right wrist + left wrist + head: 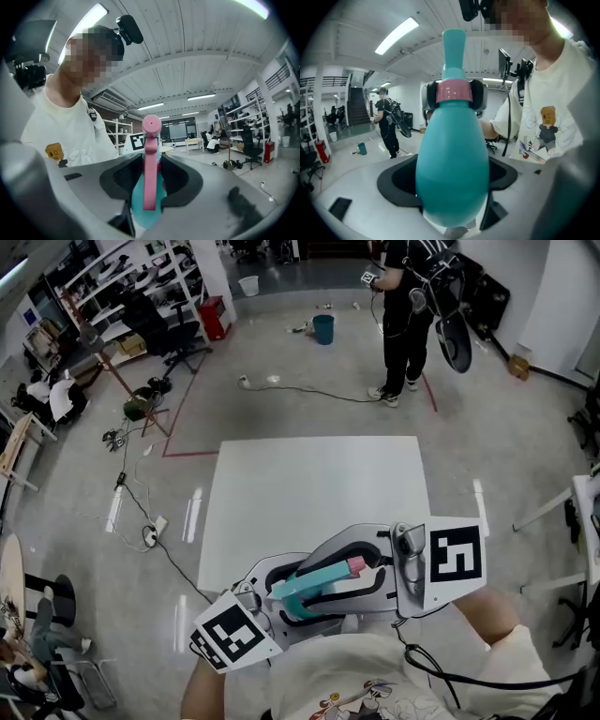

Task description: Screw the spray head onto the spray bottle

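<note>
In the head view a teal spray bottle (314, 589) lies nearly level between both grippers, low over the near edge of the white table (309, 484). My left gripper (281, 604) is shut on its wide body (452, 164), which fills the gap between the jaws. The spray head (355, 565) has a pink collar (452, 91) and a pink trigger (149, 164). My right gripper (364, 570) comes from the other side and is shut on that head: its fingers (479, 96) touch both sides of the collar. The trigger stands upright between its jaws.
A person (405, 315) stands on the floor beyond the table. A teal bucket (323, 329) and loose cables (309, 390) lie on the floor behind it. Shelves and chairs (141, 306) line the far left.
</note>
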`<state>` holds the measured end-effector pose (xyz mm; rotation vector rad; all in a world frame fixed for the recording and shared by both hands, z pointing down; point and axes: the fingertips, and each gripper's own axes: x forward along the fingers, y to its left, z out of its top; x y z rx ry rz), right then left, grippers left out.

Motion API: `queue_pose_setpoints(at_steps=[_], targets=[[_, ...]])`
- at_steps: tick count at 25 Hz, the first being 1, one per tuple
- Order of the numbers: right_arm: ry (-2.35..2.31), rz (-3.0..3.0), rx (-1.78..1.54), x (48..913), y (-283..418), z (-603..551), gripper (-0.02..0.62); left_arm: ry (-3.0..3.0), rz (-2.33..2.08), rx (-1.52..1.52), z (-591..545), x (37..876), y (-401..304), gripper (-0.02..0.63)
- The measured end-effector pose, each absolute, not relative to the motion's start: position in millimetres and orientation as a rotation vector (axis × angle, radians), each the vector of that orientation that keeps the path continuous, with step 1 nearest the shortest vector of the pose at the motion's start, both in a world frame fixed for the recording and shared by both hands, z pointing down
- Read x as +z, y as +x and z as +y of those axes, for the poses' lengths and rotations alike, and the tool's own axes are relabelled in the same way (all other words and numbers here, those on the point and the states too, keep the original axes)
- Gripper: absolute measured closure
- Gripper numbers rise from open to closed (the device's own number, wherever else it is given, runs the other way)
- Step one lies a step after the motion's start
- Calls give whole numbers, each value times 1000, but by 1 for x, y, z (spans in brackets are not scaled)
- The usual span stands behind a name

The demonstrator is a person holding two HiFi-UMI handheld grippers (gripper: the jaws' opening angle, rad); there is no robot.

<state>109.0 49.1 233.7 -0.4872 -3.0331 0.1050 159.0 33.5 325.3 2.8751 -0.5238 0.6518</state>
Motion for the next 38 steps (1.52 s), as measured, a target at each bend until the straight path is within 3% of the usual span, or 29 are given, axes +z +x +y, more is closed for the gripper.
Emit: queue_pose_setpoints(at_steps=[14,24,26,31,38], targets=[[98,-3077,-15,243,110,-5,465,2576,-1391,529,-41,334,145,201],[326,-3070,-27,251,79,-4,463,2342,-1765,529,-44,340,99,202],[251,-3091,-13,250,75,5,460,2313,-1746,489,-37,343,97,202],[-189,-3102,110,235,49,36,362,2200,-1803,399,-12,340,55,202],[-976,-2951,310,230,4,74,348,2170,-1881,312,32,332,-28,202]])
